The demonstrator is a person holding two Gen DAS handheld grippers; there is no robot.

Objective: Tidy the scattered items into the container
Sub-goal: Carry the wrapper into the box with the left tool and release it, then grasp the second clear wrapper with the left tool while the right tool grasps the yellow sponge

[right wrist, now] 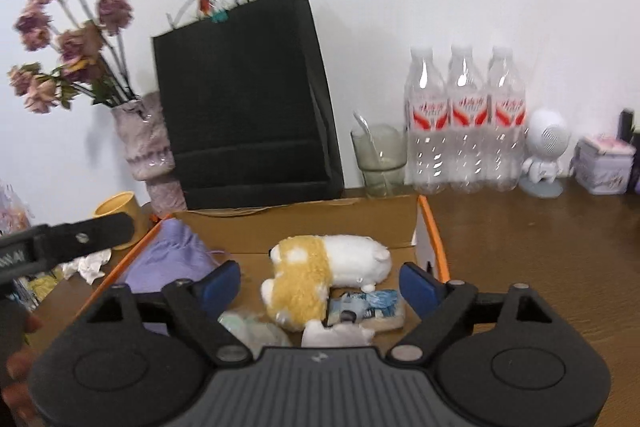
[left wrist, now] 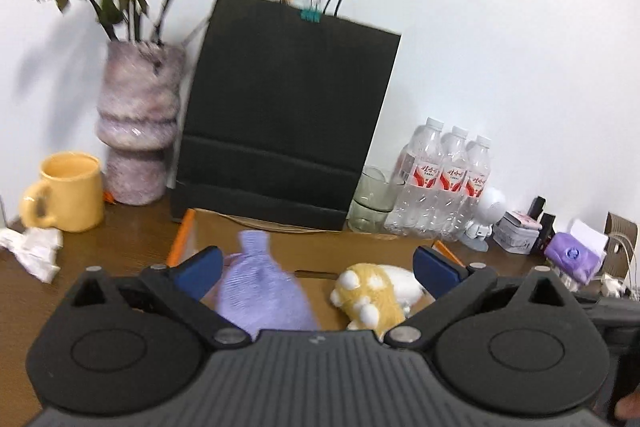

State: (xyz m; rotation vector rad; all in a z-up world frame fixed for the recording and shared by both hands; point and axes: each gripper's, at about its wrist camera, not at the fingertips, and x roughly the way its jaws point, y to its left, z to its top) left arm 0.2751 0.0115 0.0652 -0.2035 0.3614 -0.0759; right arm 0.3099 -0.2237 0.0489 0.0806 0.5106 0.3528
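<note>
A shallow cardboard box with orange edges (right wrist: pixel 434 239) lies on the brown table in front of a black bag. In it lie a lilac drawstring pouch (right wrist: pixel 168 255), a yellow-and-white plush toy (right wrist: pixel 320 267), a blue-and-white packet (right wrist: pixel 372 303), a pale green packet (right wrist: pixel 252 329) and a small white item (right wrist: pixel 336 335). My right gripper (right wrist: pixel 320 285) hovers open over the box, the plush below its gap and untouched. My left gripper (left wrist: pixel 318 267) is open too. The blurred pouch (left wrist: pixel 260 291) sits loose near its left finger, the plush (left wrist: pixel 372 295) nearer its right one, above the box (left wrist: pixel 180 243).
Behind the box stand a black paper bag (left wrist: pixel 280 115), a vase of dried flowers (left wrist: pixel 136 131), a yellow mug (left wrist: pixel 68 191), a glass (right wrist: pixel 380 159), three water bottles (right wrist: pixel 468 123) and a white figurine (right wrist: pixel 544 155). Crumpled tissue (left wrist: pixel 36 251) lies at the left. A hand shows at the lower left.
</note>
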